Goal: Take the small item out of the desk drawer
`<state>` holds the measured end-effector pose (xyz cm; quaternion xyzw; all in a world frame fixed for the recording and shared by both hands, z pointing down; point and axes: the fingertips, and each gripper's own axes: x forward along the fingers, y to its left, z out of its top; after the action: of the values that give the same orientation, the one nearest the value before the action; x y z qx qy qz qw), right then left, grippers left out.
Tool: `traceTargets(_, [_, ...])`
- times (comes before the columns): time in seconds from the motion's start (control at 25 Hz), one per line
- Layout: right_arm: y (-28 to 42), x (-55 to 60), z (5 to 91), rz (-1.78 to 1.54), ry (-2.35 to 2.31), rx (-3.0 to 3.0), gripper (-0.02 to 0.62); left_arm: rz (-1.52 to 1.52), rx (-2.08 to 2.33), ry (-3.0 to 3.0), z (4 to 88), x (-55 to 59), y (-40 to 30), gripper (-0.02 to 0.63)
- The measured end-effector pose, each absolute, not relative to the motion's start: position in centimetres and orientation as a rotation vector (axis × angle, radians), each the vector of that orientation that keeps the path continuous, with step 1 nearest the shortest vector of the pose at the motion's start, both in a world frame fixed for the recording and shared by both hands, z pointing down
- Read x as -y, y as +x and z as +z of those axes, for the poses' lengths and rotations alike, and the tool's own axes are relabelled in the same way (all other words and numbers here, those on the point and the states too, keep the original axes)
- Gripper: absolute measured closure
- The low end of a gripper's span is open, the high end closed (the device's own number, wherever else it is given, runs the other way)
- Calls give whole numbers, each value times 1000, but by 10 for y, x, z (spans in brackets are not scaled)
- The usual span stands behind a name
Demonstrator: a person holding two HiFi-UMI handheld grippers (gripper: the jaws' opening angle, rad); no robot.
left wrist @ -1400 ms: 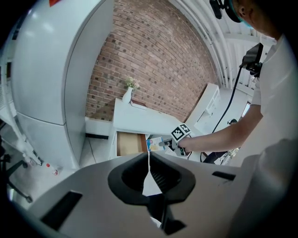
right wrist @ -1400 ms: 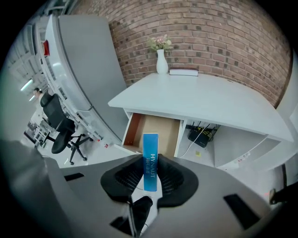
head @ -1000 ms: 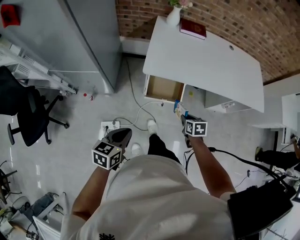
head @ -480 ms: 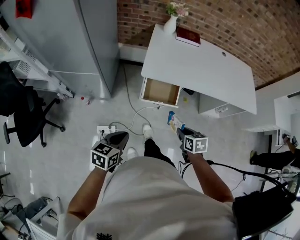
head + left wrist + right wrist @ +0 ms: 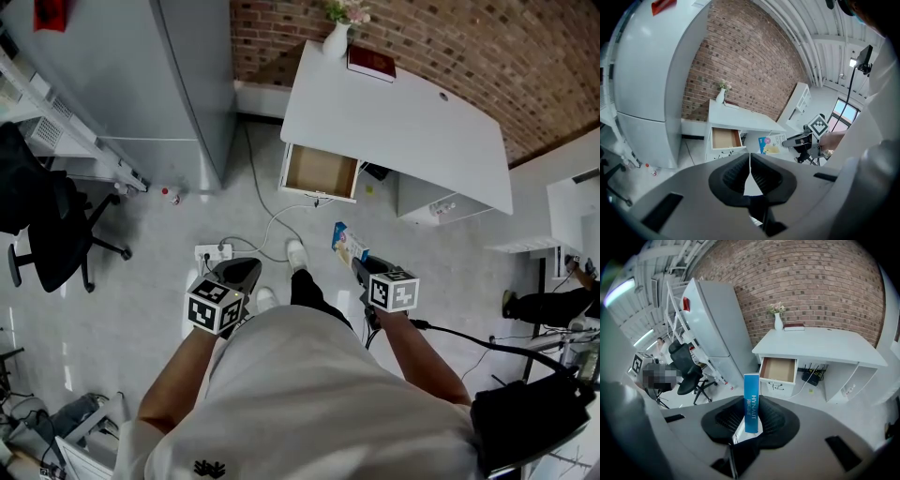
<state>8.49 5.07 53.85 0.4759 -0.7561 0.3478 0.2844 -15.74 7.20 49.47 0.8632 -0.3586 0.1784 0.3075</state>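
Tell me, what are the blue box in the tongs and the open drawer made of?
Blue box: probably thin cardboard, glossy; crisp edges, printed faces.
Drawer: inside looks like matte pale-brown wood or fibreboard; front painted white, smooth.

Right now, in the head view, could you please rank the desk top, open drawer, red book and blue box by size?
1. desk top
2. open drawer
3. red book and blue box: alike; box sits nearer.
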Motion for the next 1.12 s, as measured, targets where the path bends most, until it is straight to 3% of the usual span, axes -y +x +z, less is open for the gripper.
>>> traceTargets(1.12, [70,-71,538,954,1257,2054,483,488,939,2269,505,-85,-160,581])
